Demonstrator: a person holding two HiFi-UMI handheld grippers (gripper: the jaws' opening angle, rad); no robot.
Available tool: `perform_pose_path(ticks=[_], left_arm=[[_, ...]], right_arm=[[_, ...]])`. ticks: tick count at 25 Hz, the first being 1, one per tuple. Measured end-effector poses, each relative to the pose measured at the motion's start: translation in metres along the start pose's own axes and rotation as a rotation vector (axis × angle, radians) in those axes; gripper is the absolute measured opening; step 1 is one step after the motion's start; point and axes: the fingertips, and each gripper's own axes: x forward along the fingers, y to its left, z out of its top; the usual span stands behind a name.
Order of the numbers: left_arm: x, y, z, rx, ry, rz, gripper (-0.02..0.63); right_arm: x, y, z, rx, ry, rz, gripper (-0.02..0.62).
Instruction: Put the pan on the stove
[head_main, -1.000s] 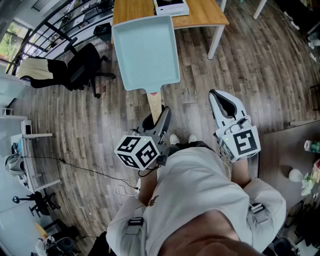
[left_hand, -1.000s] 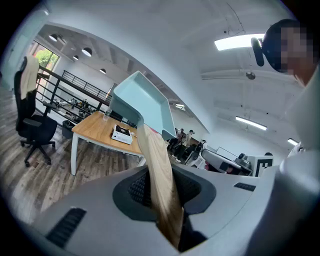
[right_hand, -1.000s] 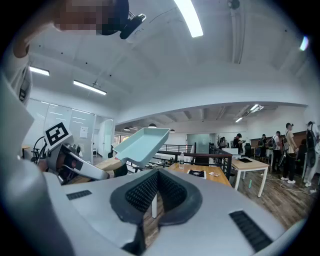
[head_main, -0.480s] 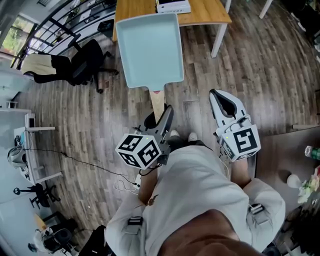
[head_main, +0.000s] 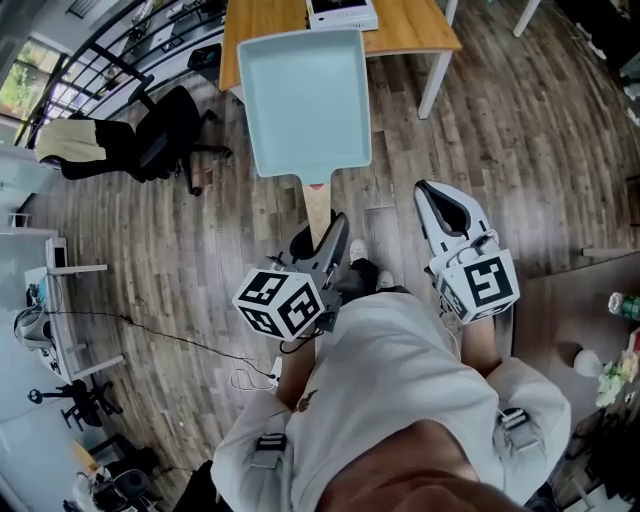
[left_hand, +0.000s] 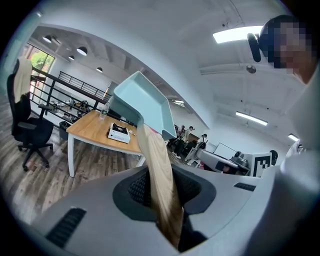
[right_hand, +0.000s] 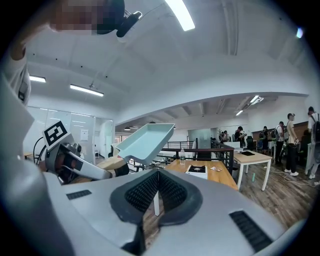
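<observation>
A pale blue rectangular pan (head_main: 305, 100) hangs in the air, tilted, over the wood floor and the table's near edge. Its wooden handle (head_main: 318, 205) runs back into my left gripper (head_main: 330, 235), which is shut on it. In the left gripper view the handle (left_hand: 157, 170) stands squeezed between the pads, with the pan (left_hand: 142, 102) above it. A small white stove (head_main: 342, 12) sits on the wooden table (head_main: 410, 30); the same stove (right_hand: 196, 171) shows in the right gripper view. My right gripper (head_main: 440, 200) is held beside the left one, shut and empty.
A black office chair (head_main: 150, 140) with a cream cloth stands left of the table. A cable runs across the floor at lower left. A dark counter (head_main: 580, 300) with a bottle and small things is at the right edge. People stand far off in the room.
The pan has drifted a little to the right in the left gripper's hold. The right gripper has hardly moved.
</observation>
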Motion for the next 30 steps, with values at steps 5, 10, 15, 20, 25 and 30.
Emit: perform_pose_path(ticks=[5,10,15,20,25,30], left_arm=[[0.015,0.018,0.017,-0.003,0.004,-0.023,0.094],[0.027,0.039,0.036,0.000,0.011,-0.037,0.094],[0.038,0.059,0.050,0.000,0.019,-0.058,0.094],[0.048,0.073,0.062,-0.006,0.028,-0.086,0.094],[0.054,0.083,0.074,0.004,0.031,-0.105,0.094],[0.066,0.088,0.082,0.005,0.040,-0.117,0.094]], right_arm=[[0.024,-0.008,0.005,-0.019,0.015,-0.022,0.021],[0.053,-0.016,0.011,-0.029,0.023,-0.040,0.021],[0.077,-0.014,0.014,-0.036,0.033,-0.042,0.021],[0.094,-0.014,0.018,-0.032,0.040,-0.056,0.021],[0.109,-0.012,0.021,-0.057,0.051,-0.068,0.021],[0.123,-0.015,0.021,-0.062,0.067,-0.068,0.021]])
